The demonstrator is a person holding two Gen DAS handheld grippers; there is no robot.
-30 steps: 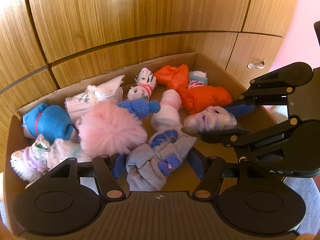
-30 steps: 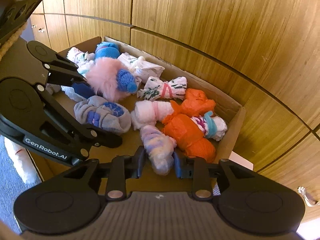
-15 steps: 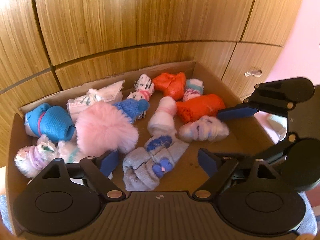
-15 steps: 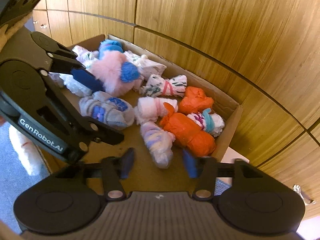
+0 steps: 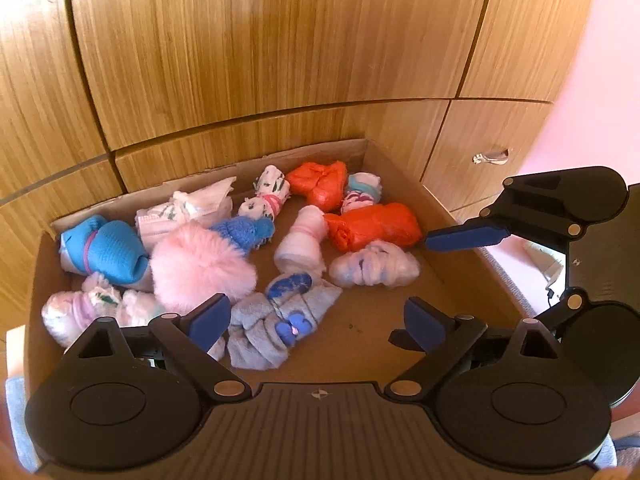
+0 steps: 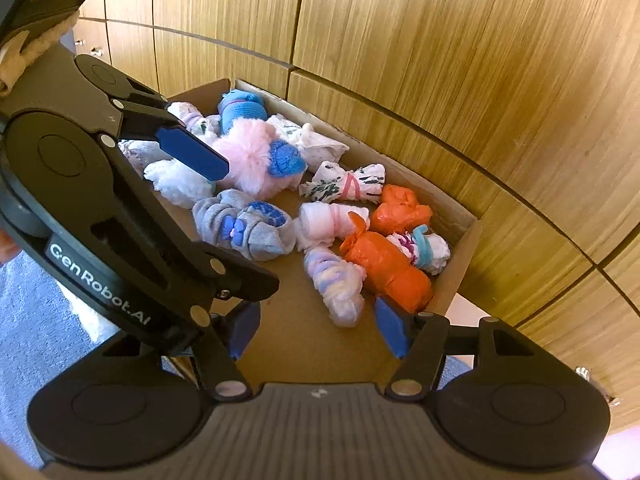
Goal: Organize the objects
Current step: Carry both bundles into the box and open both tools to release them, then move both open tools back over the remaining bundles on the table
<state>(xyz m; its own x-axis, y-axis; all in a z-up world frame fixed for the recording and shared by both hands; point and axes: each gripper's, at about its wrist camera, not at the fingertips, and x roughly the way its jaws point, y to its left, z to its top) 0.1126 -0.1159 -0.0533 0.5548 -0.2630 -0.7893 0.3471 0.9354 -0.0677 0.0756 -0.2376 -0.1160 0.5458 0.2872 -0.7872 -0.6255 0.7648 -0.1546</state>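
Both sets of fingers have just been opening: the left gripper [image 5: 316, 322] stands wide over the grey sock bundle [image 5: 276, 326] without gripping it, and the right gripper [image 6: 318, 330] is parted and holds nothing. The lilac bundle [image 6: 336, 284] lies in the cardboard box [image 6: 460, 264], against wooden cabinet fronts [image 5: 260, 60].
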